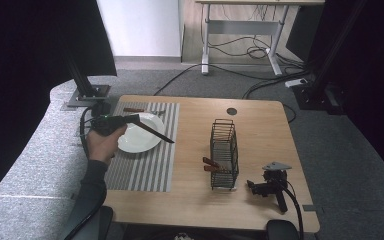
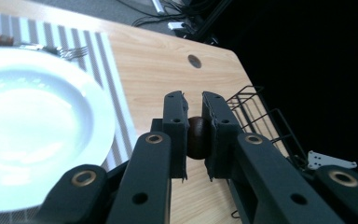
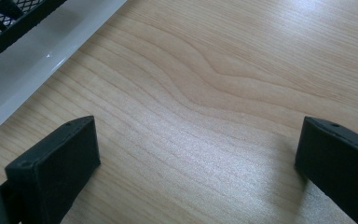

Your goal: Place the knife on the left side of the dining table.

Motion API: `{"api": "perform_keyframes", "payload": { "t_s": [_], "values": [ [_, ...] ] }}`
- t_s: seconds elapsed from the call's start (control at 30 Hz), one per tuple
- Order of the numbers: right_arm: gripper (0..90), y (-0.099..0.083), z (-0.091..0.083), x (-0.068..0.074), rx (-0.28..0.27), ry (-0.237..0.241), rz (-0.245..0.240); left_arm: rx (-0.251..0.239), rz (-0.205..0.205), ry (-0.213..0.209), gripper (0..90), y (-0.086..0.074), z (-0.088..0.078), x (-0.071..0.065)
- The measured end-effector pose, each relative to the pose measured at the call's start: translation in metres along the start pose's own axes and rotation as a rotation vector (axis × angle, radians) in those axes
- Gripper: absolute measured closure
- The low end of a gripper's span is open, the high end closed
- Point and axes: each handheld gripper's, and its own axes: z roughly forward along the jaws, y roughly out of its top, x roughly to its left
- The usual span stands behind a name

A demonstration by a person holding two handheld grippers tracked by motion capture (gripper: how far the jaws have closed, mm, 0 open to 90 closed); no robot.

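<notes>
High view. Table: pale wood, rounded corners. Placemat: grey and white stripes, rectangular, at the left. Plate: white, round, glossy, on the placemat. Fork: brown handle, lying beyond the plate. Wire rack: black, tall, narrow, mid-table; two brown handles jut from its left side. Left gripper: held in a hand with a dark sleeve, level, pointing right over the plate. Knife: long, dark, slanting from the jaws across the plate to the placemat's right edge. Right gripper: black, lying on the table near the rack, with no hand on it.

Left gripper view. Jaws black, matte, drawn narrow and clamped on the knife's rounded brown handle end. Plate at left, fork tines behind it, rack wires at right.

Right gripper view. Right gripper: jaws set wide apart over bare wood grain, nothing between. White tray: smooth, under the black mesh, upper left.
</notes>
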Motion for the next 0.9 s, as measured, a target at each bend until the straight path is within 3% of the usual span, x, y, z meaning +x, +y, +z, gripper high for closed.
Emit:
{"api": "perform_keyframes", "payload": {
  "t_s": [0.47,0.9],
  "values": [
    [0.0,0.0,0.0,0.0,0.0,0.0,-0.001,0.026,-0.097,0.056,80.1,-0.044,-0.011,0.049],
    [0.0,0.0,0.0,0.0,-0.001,0.0,-0.001,0.039,-0.132,0.078,80.1,-0.059,-0.005,0.07]
  ]
}}
